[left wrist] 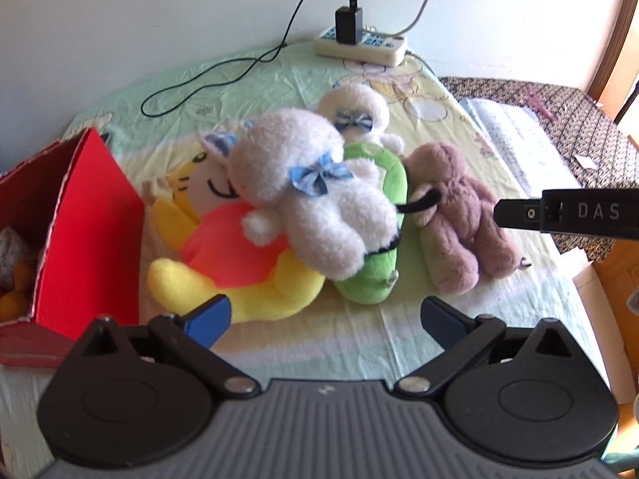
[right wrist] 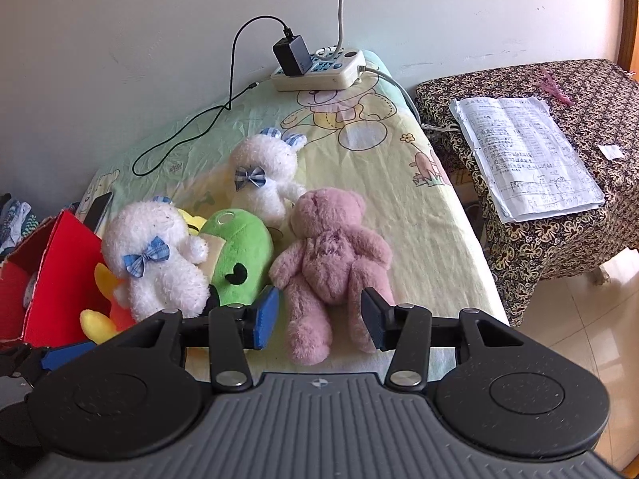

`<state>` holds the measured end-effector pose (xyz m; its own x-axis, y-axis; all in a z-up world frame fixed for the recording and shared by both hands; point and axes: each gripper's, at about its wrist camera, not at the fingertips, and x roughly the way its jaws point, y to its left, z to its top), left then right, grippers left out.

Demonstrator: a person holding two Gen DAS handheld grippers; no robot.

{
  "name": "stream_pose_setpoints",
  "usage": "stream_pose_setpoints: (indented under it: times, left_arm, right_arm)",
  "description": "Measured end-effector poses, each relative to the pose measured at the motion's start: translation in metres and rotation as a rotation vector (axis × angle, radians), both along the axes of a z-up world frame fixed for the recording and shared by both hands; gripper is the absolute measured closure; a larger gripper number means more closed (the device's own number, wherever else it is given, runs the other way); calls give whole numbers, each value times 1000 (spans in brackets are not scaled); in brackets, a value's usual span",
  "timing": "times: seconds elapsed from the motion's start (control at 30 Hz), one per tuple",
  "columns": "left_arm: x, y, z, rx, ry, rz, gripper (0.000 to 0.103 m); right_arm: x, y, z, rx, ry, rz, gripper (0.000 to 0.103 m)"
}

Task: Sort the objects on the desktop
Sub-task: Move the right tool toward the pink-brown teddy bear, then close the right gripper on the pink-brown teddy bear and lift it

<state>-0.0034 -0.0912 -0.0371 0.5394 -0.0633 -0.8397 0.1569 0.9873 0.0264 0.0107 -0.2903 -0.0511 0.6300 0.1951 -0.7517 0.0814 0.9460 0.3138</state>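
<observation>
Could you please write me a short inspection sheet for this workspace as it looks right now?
Surface: sheet with cartoon bear print.
Job's things: pink bear, green toy, two white toys, yellow toy, red box.
Clutter: phone behind the box.
Tongs: left tongs open; right tongs open around the bear's legs.
Cables: black charger cable, power strip.
Surroundings: papers on side table.

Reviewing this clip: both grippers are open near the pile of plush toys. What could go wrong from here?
1. The right gripper brackets only the legs of the pink bear; a grip there may let it dangle or slip.
2. The near white bunny lies on the green plush and the yellow-and-orange plush, so pulling either could tumble it.
3. The red box has a leaning flap that could block drops.
</observation>
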Motion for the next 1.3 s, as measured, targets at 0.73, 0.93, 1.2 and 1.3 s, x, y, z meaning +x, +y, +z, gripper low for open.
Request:
stream_pose_setpoints:
  times: [0.73,0.93,1.2,1.3]
  left_arm:
    - [35,-49,-12,-109,-1,-220,6]
    - [35,-31,-9,-94,-27,-199,5]
    - [24,-32,-5,-140,-28,-256,4]
    - [20,-58,-8,-145,-25,-346,4]
  right_arm:
    - [45,-45,-23,86,51,-53,53]
    - [58,-20,-23,152,42,60,53]
    - [74,-24,-28,28,25,5,52]
    - [76,-35,-39,8,55,-4,52]
